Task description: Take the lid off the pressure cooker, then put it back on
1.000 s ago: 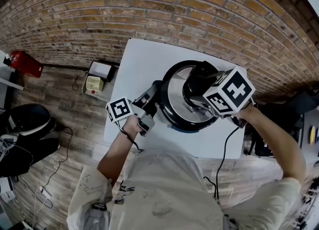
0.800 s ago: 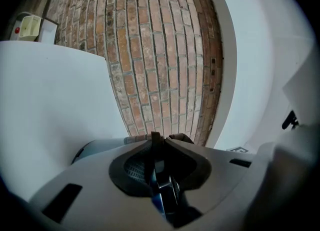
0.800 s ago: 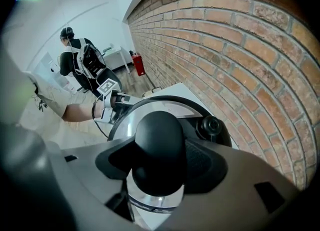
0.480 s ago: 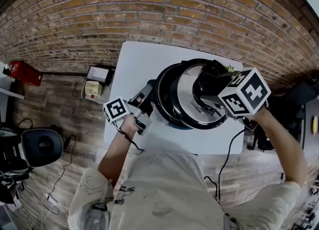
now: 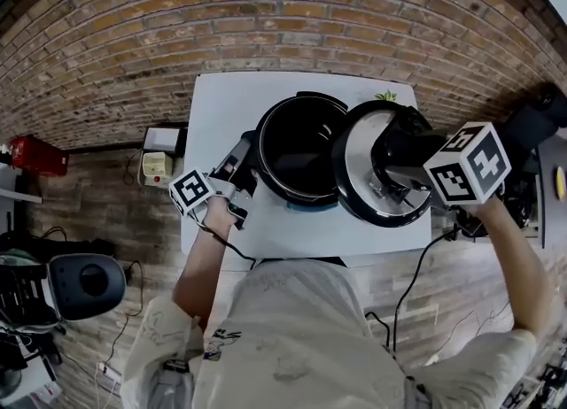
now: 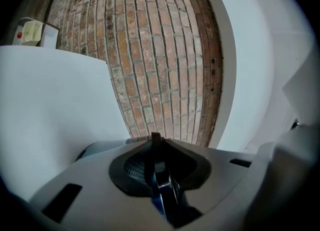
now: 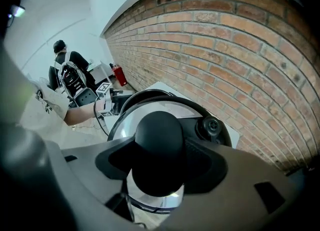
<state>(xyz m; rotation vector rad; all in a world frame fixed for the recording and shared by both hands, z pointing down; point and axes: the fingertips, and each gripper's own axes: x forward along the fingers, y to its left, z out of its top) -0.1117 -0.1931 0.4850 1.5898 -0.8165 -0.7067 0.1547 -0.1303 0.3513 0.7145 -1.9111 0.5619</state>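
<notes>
left gripper pinches side handle, steadying open pot on table | lid off, tilted beside pot's right rim | right gripper clamps its knob | step: removal looks done | next: level lid, centre over rim, lower

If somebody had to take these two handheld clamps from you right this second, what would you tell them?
Left gripper: shut on the cooker's side handle, steadying the pot on the white table.
Right gripper: shut on the black knob of the lid, which is held tilted beside the pot, on its right in the head view.
Done: lid is off, pot stands open.
Left: bring the lid back over the pot, seat it, then let go.
</notes>
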